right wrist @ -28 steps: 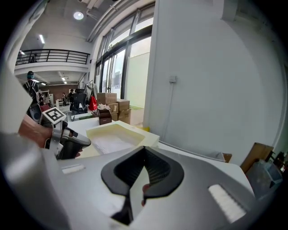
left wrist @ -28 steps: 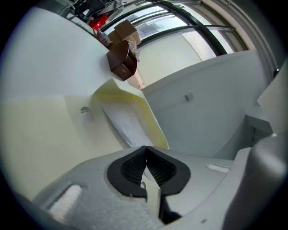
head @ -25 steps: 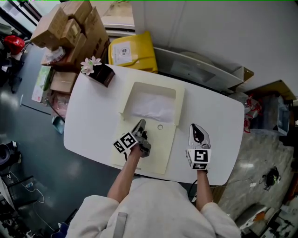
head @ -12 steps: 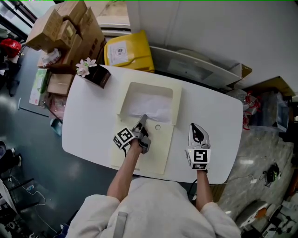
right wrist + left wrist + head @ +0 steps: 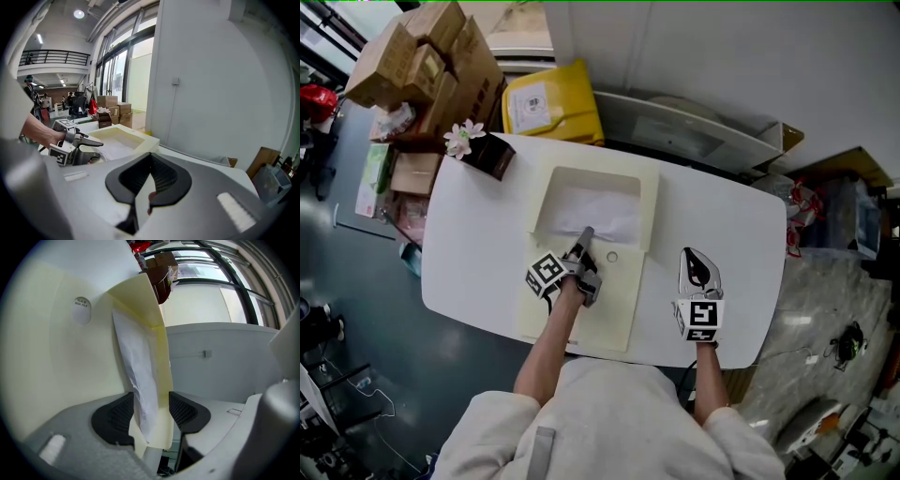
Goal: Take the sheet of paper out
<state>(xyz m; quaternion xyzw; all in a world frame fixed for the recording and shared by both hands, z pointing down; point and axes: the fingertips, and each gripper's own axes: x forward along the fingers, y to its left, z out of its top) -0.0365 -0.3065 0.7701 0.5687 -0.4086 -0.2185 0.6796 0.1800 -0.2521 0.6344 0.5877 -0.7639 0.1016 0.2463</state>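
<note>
Now the jaws of the left gripper [image 5: 151,412], just opened wide, straddle one sheet of paper [image 5: 139,376] and the edge of one cream folder [image 5: 42,362], while those of the right gripper [image 5: 149,177] are closed together, empty.

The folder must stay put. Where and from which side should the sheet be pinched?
Probably the near edge of the sheet, from the person's side, where it lies loose on the folder. The left gripper has just been opening its jaws, sheet and folder flap between them; close on the sheet alone.

Matt cream folder [image 5: 611,302], crinkled paper [image 5: 598,214]
</note>
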